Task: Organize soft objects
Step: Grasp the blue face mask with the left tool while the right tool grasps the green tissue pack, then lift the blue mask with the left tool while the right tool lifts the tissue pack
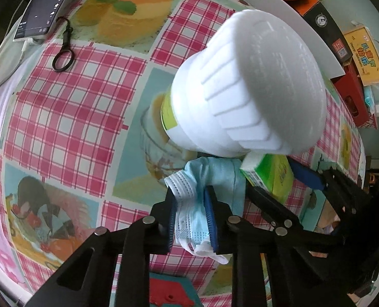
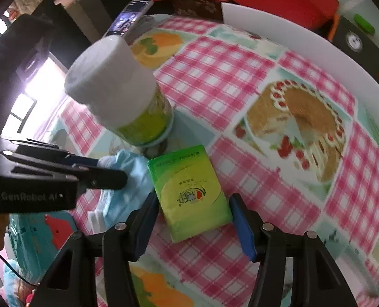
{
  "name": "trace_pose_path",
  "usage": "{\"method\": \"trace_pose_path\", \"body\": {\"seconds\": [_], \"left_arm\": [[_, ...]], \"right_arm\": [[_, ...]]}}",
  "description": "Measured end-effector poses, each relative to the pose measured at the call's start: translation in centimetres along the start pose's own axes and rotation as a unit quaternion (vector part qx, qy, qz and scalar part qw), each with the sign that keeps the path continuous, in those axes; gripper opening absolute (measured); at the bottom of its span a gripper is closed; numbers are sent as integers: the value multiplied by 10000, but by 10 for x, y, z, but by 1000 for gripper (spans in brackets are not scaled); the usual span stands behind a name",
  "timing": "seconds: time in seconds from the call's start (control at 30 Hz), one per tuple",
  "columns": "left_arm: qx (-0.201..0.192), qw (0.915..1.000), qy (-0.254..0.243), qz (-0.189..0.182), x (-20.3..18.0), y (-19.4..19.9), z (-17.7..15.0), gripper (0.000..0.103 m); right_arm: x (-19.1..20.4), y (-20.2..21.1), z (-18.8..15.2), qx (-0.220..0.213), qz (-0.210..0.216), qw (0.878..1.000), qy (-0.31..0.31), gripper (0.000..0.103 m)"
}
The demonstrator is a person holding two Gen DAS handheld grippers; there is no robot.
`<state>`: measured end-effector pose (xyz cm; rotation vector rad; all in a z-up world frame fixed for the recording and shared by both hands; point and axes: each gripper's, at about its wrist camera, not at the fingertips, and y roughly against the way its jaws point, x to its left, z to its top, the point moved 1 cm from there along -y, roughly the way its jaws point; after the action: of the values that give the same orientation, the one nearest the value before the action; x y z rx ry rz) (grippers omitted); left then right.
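On checked tablecloth [image 1: 69, 107], by white-capped bottle [image 1: 240, 89]: L gripper [image 1: 192, 212] clamped on crumpled blue face mask [image 1: 189, 204]; R gripper [image 2: 193, 220] jaws apart astride green tissue pack [image 2: 189, 192] (pads not pressing), pack flat on cloth

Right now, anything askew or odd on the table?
Only the blue face mask: crumpled, not flat, bunched between the left hand-held gripper pads. The green tissue pack lies flat inside the right hand-held gripper. The white-capped bottle stands upright. Nothing spilled.
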<state>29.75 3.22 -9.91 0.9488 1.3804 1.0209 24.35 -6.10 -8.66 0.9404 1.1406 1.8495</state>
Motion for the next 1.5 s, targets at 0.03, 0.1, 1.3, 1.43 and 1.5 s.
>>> {"method": "trace_pose_path", "body": {"seconds": [0.03,0.1,1.3,1.43,1.5], "left_arm": [[-1,10000,16,-12,1,5,-2,18],[0,10000,44,-39,1,4,-6,15],[-1144,9864,484,-1073,0,55,-126,5],[-1431,9814,518,-1174,0,64,-143,5],[-1538,9791,506,-1232,0,68,-151,5]], "right_arm": [[0,1,-2,2,-22,10000,-29,60],[-1,4,-11,18,-87,9999,-123,60],[-10,65,-106,-639,-263,9872,-1438,59],[-10,76,-117,-755,-285,9852,-1512,59],[-9,77,-122,-753,-332,9852,-1506,59]]}}
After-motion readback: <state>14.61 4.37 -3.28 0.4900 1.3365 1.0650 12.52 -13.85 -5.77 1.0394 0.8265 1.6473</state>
